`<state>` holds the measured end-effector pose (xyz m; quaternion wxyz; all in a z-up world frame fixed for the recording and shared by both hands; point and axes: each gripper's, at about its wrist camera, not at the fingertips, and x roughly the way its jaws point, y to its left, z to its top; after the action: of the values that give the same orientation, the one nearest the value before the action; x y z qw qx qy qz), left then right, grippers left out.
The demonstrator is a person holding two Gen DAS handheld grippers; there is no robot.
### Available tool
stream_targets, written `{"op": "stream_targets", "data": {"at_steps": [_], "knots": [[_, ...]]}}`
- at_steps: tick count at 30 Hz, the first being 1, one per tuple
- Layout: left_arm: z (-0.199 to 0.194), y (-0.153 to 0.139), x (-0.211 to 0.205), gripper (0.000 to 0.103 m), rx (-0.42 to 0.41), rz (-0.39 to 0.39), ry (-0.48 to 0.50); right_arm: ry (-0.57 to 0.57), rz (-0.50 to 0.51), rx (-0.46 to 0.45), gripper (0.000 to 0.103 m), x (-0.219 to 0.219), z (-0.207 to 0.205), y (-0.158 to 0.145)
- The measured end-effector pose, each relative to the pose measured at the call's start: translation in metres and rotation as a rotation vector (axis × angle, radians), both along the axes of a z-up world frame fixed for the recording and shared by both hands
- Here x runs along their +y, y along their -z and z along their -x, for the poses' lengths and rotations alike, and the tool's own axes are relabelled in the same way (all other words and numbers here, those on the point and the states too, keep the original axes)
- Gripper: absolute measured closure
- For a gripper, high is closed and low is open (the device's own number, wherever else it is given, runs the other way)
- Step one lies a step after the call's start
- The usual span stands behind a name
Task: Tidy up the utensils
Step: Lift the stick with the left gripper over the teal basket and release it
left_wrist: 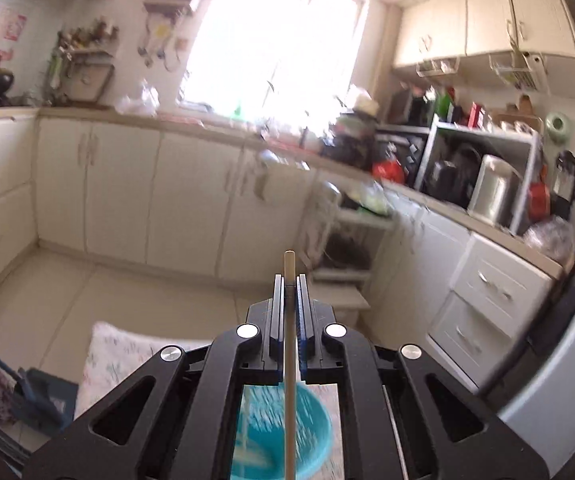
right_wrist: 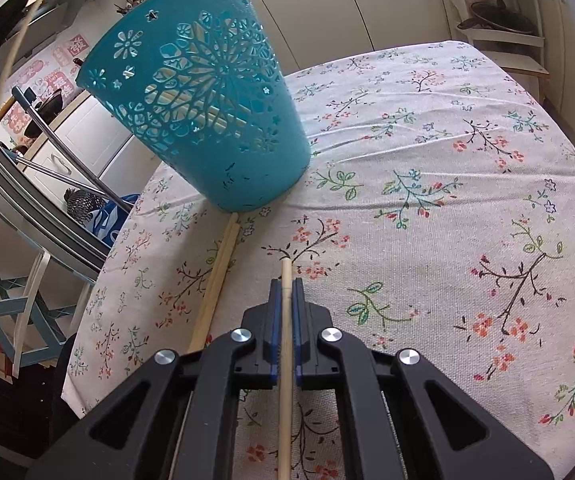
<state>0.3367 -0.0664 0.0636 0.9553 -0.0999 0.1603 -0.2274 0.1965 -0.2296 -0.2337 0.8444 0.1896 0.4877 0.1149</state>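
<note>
My left gripper is shut on a pale wooden chopstick and held high, facing across the kitchen. Far below it lies the round mouth of the teal holder, blurred. In the right wrist view, my right gripper is shut on another wooden chopstick just above the floral tablecloth. The teal perforated holder stands ahead and to the left, with several chopsticks showing through its cut-outs. Two more chopsticks lie side by side on the cloth, their far ends at the holder's base.
The left wrist view takes in cream cabinets, a bright window and a cluttered counter with appliances. Off the table's left edge are a white and blue chair and metal rods. A shelf unit stands behind.
</note>
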Motion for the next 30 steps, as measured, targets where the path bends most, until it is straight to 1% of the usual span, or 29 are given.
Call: {"op": "stream_targets", "data": {"at_steps": [1, 3, 4, 10, 13, 15, 20, 21, 23, 24, 25, 28, 29, 30], "knots": [[-0.006, -0.002, -0.003, 0.098, -0.029, 0.004, -0.037, 0.000, -0.001, 0.000, 0.099, 0.000, 0.000, 0.000], [-0.017, 0.003, -0.008, 0.098, -0.047, 0.010, -0.095, 0.000, -0.003, 0.000, 0.099, -0.001, 0.001, 0.000], [-0.021, 0.003, -0.010, 0.098, -0.050, 0.007, -0.107, 0.000, -0.003, 0.000, 0.099, -0.001, 0.001, 0.000], [-0.033, 0.037, -0.018, 0.098, -0.010, -0.020, -0.161, 0.001, -0.007, 0.002, 0.099, -0.001, 0.001, 0.000], [-0.032, 0.052, -0.015, 0.098, 0.012, -0.030, -0.161, 0.002, -0.008, 0.002, 0.099, 0.000, 0.001, 0.000], [-0.030, 0.059, -0.017, 0.098, 0.023, -0.047, -0.151, 0.002, -0.008, 0.002, 0.099, 0.000, 0.001, 0.000], [-0.028, 0.074, -0.022, 0.097, 0.084, -0.105, -0.107, 0.002, -0.010, 0.002, 0.099, 0.000, 0.001, 0.000], [-0.026, 0.076, -0.022, 0.094, 0.102, -0.123, -0.097, 0.002, -0.013, 0.002, 0.099, 0.000, 0.001, 0.000], [-0.019, 0.079, -0.018, 0.080, 0.111, -0.141, -0.104, 0.004, -0.024, 0.005, 0.099, -0.001, 0.001, 0.000], [-0.014, 0.079, -0.013, 0.066, 0.110, -0.146, -0.116, 0.005, -0.030, 0.006, 0.099, -0.002, 0.001, 0.000], [-0.005, 0.077, -0.005, 0.054, 0.103, -0.148, -0.142, 0.005, -0.039, 0.008, 0.099, -0.002, 0.001, 0.001], [0.023, 0.072, 0.025, 0.040, 0.063, -0.139, -0.216, 0.003, -0.053, 0.019, 0.098, -0.004, 0.000, 0.001], [0.031, 0.071, 0.035, 0.038, 0.055, -0.133, -0.240, -0.004, -0.041, 0.027, 0.098, -0.003, 0.001, -0.001], [0.042, 0.074, 0.050, 0.032, 0.048, -0.124, -0.279, -0.010, -0.034, 0.034, 0.096, -0.003, 0.000, -0.002]]}}
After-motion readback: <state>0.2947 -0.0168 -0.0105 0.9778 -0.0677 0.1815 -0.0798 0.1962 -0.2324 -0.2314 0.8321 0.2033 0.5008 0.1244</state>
